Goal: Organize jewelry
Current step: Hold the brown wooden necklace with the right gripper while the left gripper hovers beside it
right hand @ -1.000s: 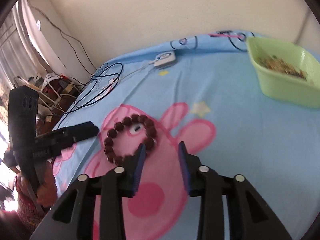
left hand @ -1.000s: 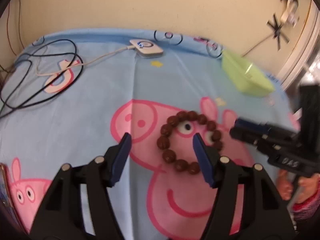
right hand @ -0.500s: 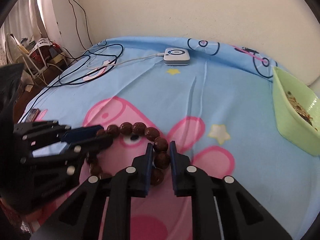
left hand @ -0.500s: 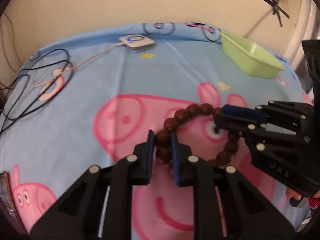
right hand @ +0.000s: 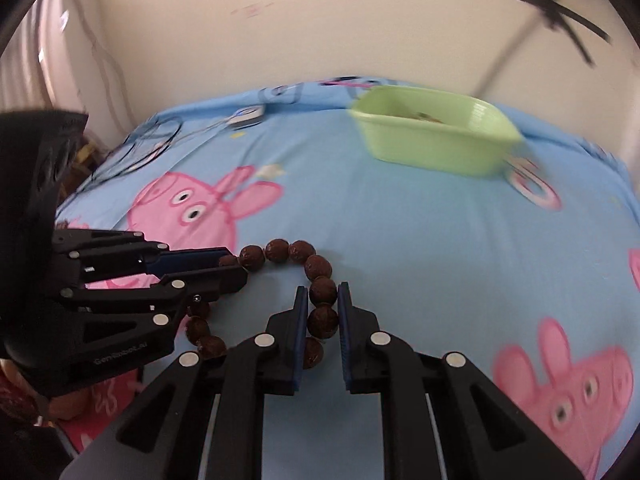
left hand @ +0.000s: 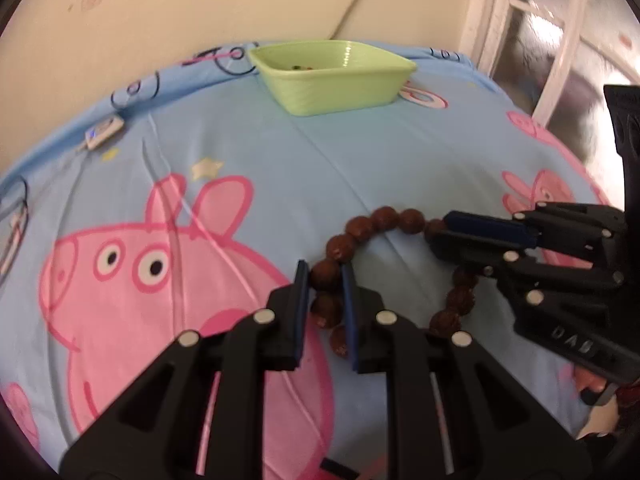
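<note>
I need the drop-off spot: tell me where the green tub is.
The green tub sits at the far edge of the blue cartoon bedsheet by the wall, beyond the brown bead bracelet; in the right wrist view it is upper right.

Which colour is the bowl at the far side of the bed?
The bowl is light green; the left wrist view shows it best.

Blue pig-print bedsheet (left hand: 248, 152) – green basin (left hand: 336, 76), white charger (left hand: 105, 130), cables (right hand: 148, 148).
</note>
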A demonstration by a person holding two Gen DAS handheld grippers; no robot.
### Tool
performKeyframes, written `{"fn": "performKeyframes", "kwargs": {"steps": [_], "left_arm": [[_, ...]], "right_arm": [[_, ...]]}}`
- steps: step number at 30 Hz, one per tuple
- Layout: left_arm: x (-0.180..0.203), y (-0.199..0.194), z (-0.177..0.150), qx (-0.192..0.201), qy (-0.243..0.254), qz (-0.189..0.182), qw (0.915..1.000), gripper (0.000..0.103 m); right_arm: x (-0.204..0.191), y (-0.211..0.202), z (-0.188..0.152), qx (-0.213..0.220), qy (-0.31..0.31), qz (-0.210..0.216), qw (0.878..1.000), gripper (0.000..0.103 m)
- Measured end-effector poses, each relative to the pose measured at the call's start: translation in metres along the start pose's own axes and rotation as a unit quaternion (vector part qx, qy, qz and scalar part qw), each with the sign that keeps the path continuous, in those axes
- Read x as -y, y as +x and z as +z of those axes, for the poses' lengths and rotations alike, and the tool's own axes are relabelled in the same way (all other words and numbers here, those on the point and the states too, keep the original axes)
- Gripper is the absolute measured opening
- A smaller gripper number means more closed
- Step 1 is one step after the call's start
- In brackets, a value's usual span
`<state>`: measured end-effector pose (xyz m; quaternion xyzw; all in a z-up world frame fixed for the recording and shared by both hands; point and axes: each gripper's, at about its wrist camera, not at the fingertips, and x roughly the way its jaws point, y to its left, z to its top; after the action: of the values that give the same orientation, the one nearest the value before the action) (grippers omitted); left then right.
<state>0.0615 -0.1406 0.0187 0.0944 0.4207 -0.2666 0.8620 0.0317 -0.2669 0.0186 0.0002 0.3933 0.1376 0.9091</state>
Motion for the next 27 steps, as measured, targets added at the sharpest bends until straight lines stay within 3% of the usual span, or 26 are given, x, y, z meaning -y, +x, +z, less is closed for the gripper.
{"fn": "performKeyframes", "kwargs": {"steps": [7,17,21,27], "left_arm": [[-0.006,0.003,-0.001,0.0,-0.011,-0.01,0.9999,0.016],[-0.009,0.002,-0.002,0.002,-0.02,-0.025,0.9995,0.018],[-0.005,0.001,-0.002,0.001,-0.011,-0.038,0.9992,0.031],[-0.004,0.002,-0.002,0.002,-0.011,-0.043,0.999,0.032]], "right_arm": [[0.013,0.007,0.002,-0.005,0.075,0.05,0.996,0.0],[0.006,0.007,0.004,-0.006,0.06,0.047,0.997,0.002],[0.003,0.007,0.003,-0.006,0.055,0.041,0.998,0.002],[0.003,0.006,0.002,-0.004,0.057,0.033,0.998,0.002]]}}
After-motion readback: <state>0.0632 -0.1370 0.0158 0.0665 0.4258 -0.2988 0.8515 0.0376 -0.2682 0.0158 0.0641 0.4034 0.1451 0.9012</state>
